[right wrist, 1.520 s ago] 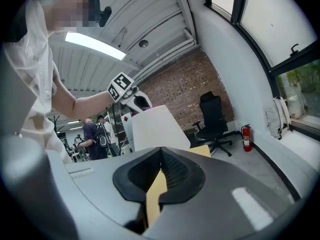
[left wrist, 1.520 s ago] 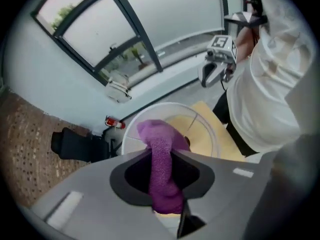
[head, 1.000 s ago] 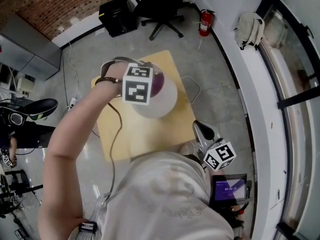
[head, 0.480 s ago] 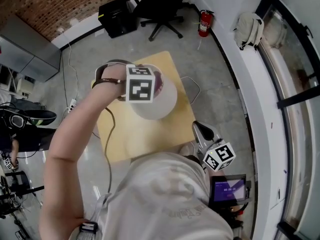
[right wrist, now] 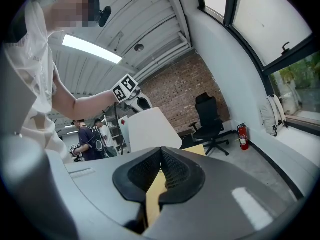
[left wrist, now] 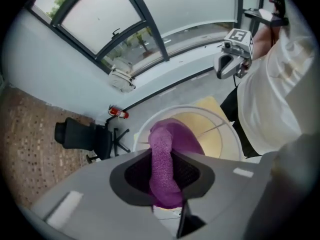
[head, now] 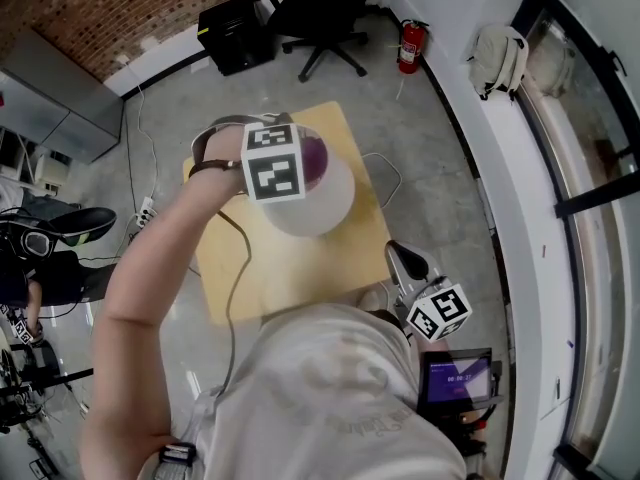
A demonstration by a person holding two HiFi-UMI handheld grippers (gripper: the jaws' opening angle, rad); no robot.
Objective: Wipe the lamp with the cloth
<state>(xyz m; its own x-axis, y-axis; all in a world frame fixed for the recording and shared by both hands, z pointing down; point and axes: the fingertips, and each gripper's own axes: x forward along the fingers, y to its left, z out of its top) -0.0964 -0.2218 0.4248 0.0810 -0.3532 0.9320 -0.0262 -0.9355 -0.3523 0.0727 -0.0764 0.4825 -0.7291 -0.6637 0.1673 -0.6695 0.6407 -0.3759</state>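
A white lampshade (head: 325, 208) stands on a small wooden table (head: 250, 273). My left gripper (head: 290, 168) points steeply down over the shade's open top, shut on a purple cloth (head: 317, 158). In the left gripper view the cloth (left wrist: 163, 169) hangs between the jaws and drapes onto the shade's rim (left wrist: 186, 109). My right gripper (head: 403, 260) is held low at the table's near right corner, away from the lamp. In its own view the right gripper (right wrist: 161, 171) has its pads together with nothing between them, and the lampshade (right wrist: 150, 129) stands ahead.
A black office chair (head: 325, 18) and a red fire extinguisher (head: 411, 46) are beyond the table. A backpack (head: 497, 56) lies on the window ledge at right. A laptop (head: 458, 378) sits near my right side. People (right wrist: 90, 139) stand in the background.
The left gripper has rolled and shifted a little above the shade's top, still holding the cloth. The right gripper has not moved.
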